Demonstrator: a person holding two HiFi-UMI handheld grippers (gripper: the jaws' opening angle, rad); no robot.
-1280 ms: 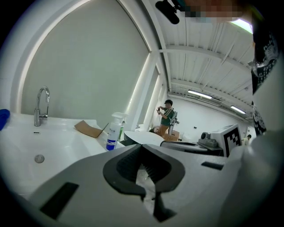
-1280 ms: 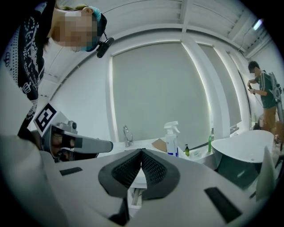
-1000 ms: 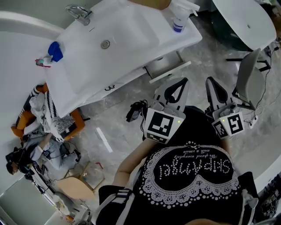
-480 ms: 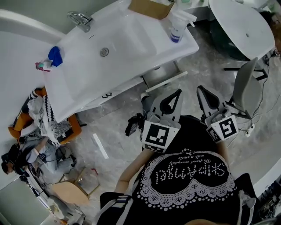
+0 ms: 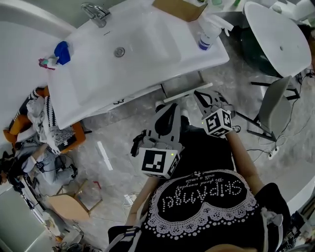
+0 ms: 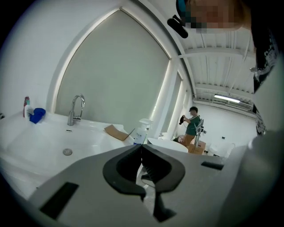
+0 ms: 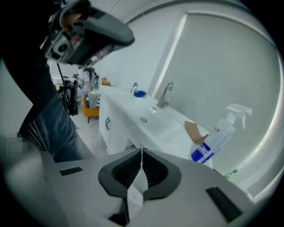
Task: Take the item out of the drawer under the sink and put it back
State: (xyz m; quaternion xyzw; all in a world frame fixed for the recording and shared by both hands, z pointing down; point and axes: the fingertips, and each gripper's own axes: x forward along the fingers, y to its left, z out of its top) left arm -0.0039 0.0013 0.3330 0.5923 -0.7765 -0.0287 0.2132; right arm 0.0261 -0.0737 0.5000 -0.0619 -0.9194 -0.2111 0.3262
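The white sink (image 5: pixel 147 44) with its faucet (image 5: pixel 96 11) fills the top of the head view. Under its front edge a drawer (image 5: pixel 189 91) looks pulled out a little; I cannot see what is inside. My right gripper (image 5: pixel 198 93) is shut and empty, its tips right by the drawer front. My left gripper (image 5: pixel 163 109) is also shut and empty, lower left of the drawer. In the left gripper view the left gripper (image 6: pixel 141 146) points across the sink top (image 6: pixel 44 137). In the right gripper view the right gripper (image 7: pixel 142 150) faces along the sink cabinet (image 7: pixel 116 128).
A spray bottle (image 5: pixel 209 32) and a cardboard piece (image 5: pixel 179 7) stand on the sink's right end, a blue item (image 5: pixel 61 51) on its left. A round white table (image 5: pixel 278 34) and a chair (image 5: pixel 273 106) stand to the right. Clothes and an orange bin (image 5: pixel 44 133) crowd the left floor.
The right gripper has dropped and rolled, its tips now at the drawer front. The left gripper has shifted left and turned. Both stayed shut.
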